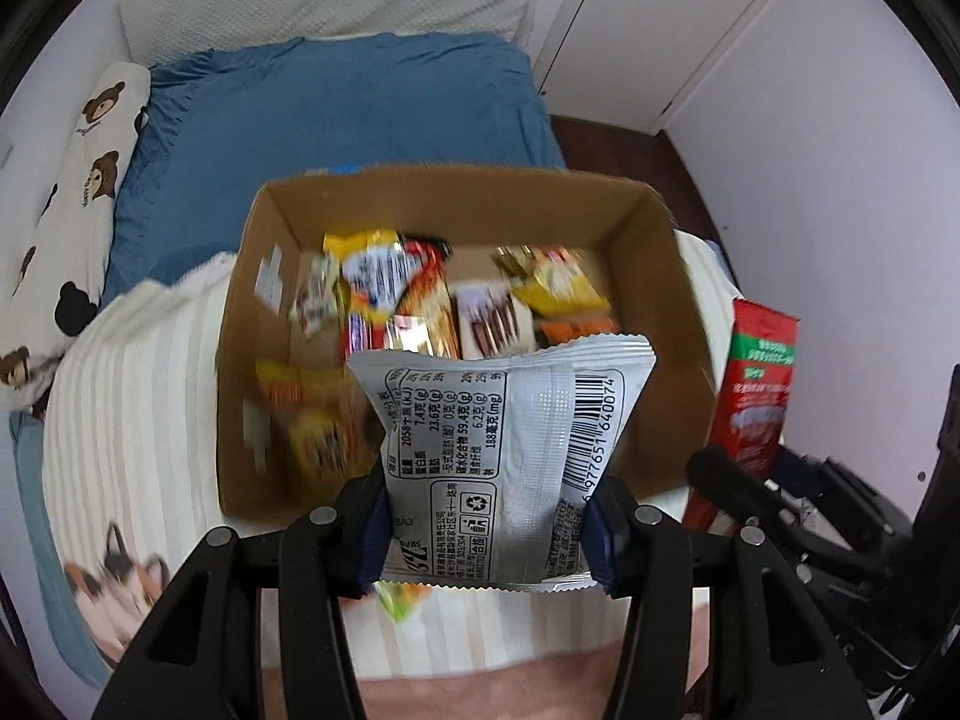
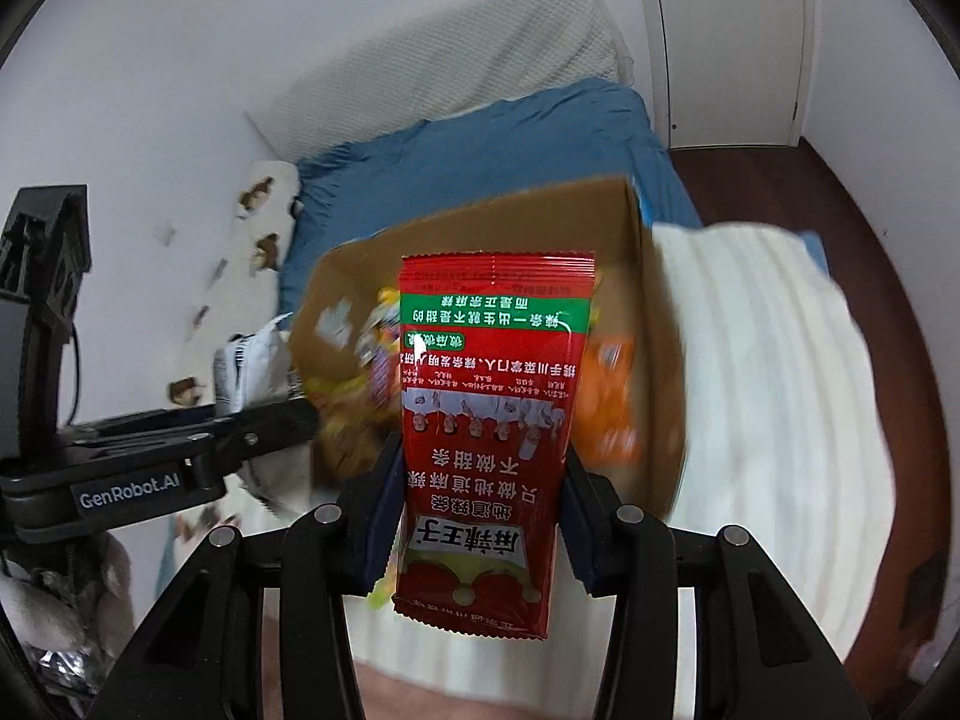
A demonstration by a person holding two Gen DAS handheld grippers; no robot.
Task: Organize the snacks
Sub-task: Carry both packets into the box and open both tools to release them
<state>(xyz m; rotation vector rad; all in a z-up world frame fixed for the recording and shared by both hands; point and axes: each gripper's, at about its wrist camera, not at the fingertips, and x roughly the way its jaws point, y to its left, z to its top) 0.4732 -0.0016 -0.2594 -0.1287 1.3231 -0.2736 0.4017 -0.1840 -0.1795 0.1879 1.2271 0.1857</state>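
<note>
My left gripper is shut on a silver snack packet with a barcode, held upright above the near edge of an open cardboard box. Several snack packets in yellow, red and orange lie inside the box. My right gripper is shut on a red spicy-strip packet with a green band, also raised in front of the cardboard box. In the left wrist view the red packet shows at the right. In the right wrist view the left gripper and the silver packet show at the left.
The box rests on a white striped blanket over a bed with a blue sheet. A bear-print pillow lies at the left. White doors and a dark wooden floor are at the right.
</note>
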